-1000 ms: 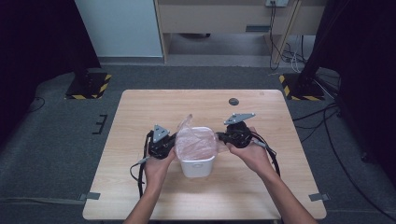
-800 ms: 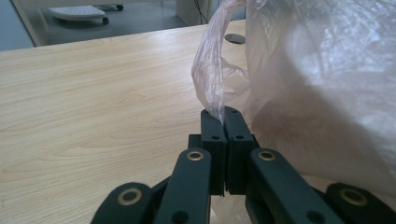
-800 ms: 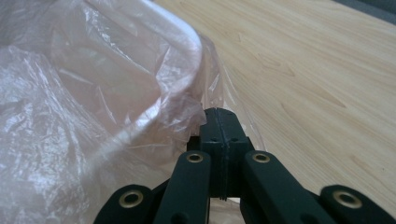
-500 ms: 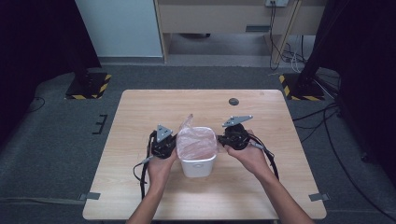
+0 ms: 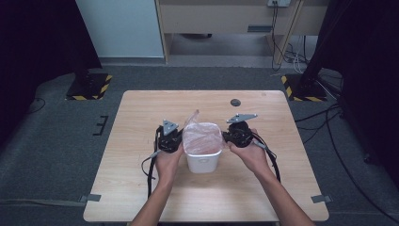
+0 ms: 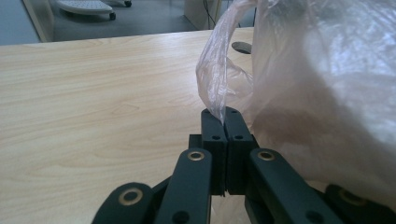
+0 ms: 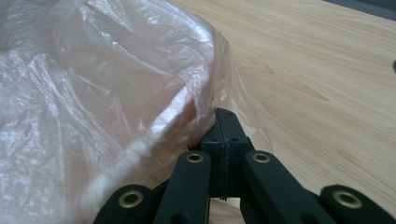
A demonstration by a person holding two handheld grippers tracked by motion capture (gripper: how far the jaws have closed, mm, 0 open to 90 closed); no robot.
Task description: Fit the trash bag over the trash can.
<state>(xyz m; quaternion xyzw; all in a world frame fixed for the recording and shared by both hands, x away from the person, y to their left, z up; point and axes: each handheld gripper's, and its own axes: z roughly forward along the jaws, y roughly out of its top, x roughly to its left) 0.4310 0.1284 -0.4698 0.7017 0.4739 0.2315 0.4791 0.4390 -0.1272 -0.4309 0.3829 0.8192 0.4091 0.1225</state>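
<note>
Plastic film is the work in hand: one pinkish plastic bag (image 5: 202, 138) lines one white bin (image 5: 203, 161) standing near the middle of the table (image 5: 141, 188).

High view: the left gripper (image 5: 170, 139) sits just beside the bin's left rim and the right gripper (image 5: 234, 136) just beside its right rim, so the bin lies between them and each hand is about equally near. A loose tail of film rises at the bin's far left corner. One small dark disc (image 5: 235, 102) lies well apart, toward the far edge. Count: two grippers, one bag, one bin, one disc.

Left gripper view: the jaws are pressed together on a thin strip of the bag (image 6: 327, 84); the film runs up from the jaw tips, and the bag's bulk lies to the right of them.

Right gripper view: the jaws are likewise closed, pinching the bag's edge (image 7: 116, 93) where it folds over the rim; the bulk lies to the left.

I judge the coming move turns on this: each pinched edge lies outside the rim, so pulling outward and down would seat the film over the bin.
</note>
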